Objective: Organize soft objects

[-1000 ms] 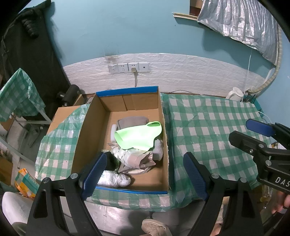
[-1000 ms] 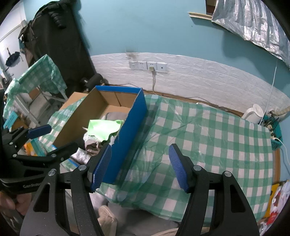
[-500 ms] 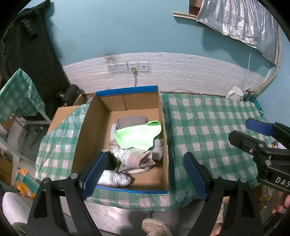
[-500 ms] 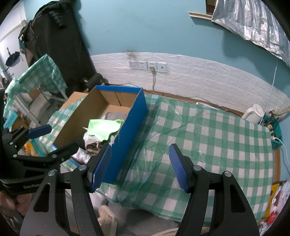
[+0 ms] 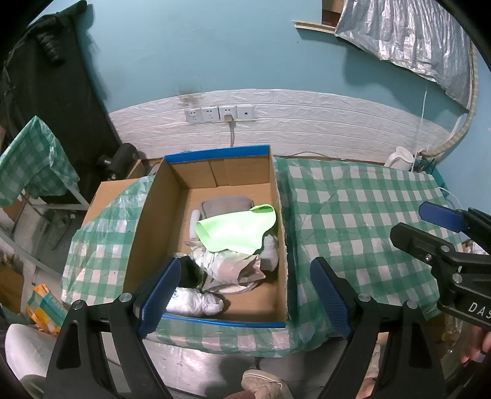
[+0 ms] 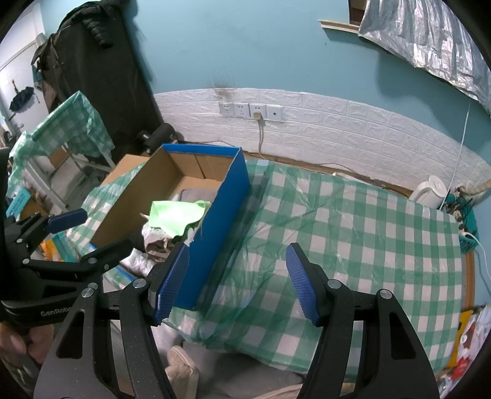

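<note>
both claws, the left gripper (image 5: 245, 288) and right gripper (image 6: 236, 282), hang spread wide and empty above the near edge of the cardboard box (image 5: 153, 221), which holds a green cloth (image 5: 236, 228) atop a grey garment (image 5: 225, 207) and crumpled pale clothes (image 5: 227, 265) on the checked tablecloth (image 5: 353, 214).

home room | checked tablecloth (image 6: 362, 233) | wall sockets (image 5: 219, 113) | kettle (image 6: 429, 191) | hanging jacket (image 6: 101, 21)

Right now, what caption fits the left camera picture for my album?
Open left gripper hovers above a cardboard box holding a bright green cloth and other soft things.
</note>
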`<state>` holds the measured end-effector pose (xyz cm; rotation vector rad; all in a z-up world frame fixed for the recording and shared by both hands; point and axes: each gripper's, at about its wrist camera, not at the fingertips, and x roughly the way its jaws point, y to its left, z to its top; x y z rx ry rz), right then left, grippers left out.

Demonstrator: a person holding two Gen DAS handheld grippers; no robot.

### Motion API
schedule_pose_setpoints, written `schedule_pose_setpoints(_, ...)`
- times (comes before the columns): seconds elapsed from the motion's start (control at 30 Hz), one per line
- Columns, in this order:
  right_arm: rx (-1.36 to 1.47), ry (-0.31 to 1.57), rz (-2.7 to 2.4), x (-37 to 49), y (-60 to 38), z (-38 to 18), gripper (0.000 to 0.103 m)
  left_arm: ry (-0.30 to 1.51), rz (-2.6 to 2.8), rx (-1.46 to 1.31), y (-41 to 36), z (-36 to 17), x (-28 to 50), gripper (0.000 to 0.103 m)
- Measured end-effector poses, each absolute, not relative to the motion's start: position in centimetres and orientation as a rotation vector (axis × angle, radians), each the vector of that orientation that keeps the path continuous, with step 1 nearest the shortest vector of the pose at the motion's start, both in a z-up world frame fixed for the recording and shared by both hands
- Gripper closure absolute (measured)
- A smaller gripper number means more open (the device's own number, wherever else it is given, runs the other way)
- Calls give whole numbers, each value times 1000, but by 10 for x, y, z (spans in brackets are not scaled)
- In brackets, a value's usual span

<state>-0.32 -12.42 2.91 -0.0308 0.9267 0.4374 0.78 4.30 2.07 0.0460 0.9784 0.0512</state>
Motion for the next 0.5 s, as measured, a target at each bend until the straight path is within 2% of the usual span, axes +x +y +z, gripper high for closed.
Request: schedule_pose_setpoints(0.5,-30,928,437,-4,-124,29,38,978,51,45,41,21,8,16)
